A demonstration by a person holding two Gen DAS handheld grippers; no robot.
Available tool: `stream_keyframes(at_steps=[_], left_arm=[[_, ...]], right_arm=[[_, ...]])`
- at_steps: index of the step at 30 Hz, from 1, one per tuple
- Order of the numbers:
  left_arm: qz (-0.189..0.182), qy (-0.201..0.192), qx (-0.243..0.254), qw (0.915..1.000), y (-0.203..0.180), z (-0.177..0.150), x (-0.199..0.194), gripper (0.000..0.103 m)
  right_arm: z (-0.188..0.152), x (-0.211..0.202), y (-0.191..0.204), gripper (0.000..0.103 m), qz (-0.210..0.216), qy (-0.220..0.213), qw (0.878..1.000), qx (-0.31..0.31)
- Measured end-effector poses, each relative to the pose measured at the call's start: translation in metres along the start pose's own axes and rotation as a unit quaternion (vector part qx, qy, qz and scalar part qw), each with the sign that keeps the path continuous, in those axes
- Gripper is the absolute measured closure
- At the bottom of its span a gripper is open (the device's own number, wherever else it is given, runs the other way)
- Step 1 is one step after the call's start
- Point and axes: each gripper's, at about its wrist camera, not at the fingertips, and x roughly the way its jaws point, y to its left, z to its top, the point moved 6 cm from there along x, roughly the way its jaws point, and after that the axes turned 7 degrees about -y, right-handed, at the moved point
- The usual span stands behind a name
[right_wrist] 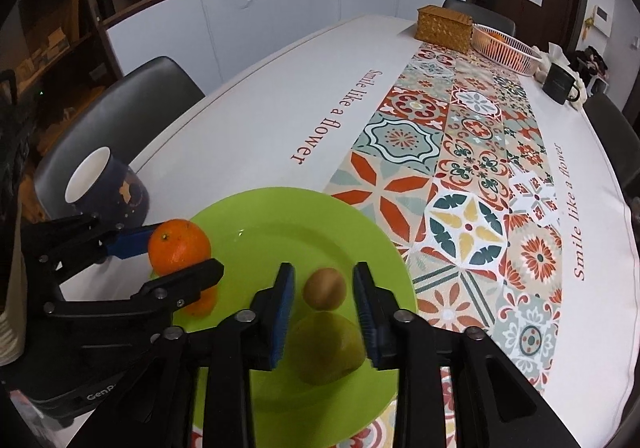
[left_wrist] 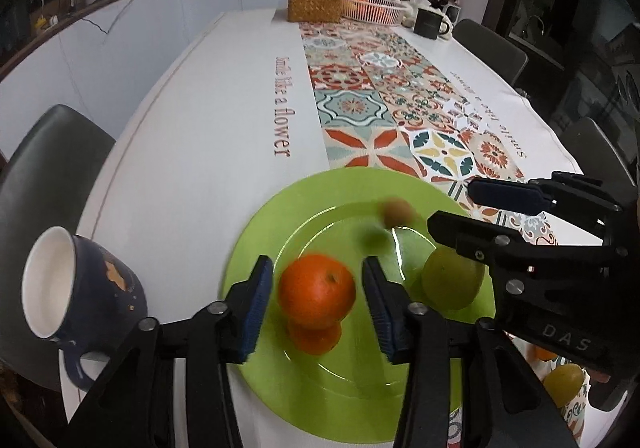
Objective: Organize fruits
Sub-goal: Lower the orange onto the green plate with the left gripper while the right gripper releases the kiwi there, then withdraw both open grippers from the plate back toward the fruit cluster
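Left wrist view shows the left gripper (left_wrist: 316, 294) with its jaws spread around an orange (left_wrist: 317, 291) just above the green plate (left_wrist: 256, 248); gaps show on both sides, and the reflection beneath suggests the fruit is hanging or dropping, though blur keeps me from telling. Right wrist view shows the right gripper (right_wrist: 323, 308) with jaws spread over a small brown fruit (right_wrist: 324, 289), perhaps a kiwi, with a green pear-like fruit (right_wrist: 328, 348) below it, neither visibly pinched. Both tools point at 1 plate, likely because it serves as the collecting spot. A dark mug (left_wrist: 76, 288) stands beside it on the counter (left_wrist: 192, 136), close enough to be knocked
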Motion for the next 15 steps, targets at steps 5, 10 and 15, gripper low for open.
stream_keyframes(at_steps=[5,10,15], left_arm=[[0.018,-0.019,0.001,0.9997,0.002,0.003,-0.02,0.05],[0.034,-0.04,0.007,0.9986,-0.003,0.003,-0.045,0.047],[0.037,-0.063,0.012,0.9973,-0.016,0.0,-0.077,0.042]], right_arm=[[-0.002,-0.019,-0.004,0.058,-0.013,-0.023,1.0,-0.001],[-0.007,-0.045,-0.007,0.058,-0.023,-0.047,0.999,-0.003],[-0.016,-0.076,-0.006,0.058,-0.023,-0.066,0.998,-0.003]])
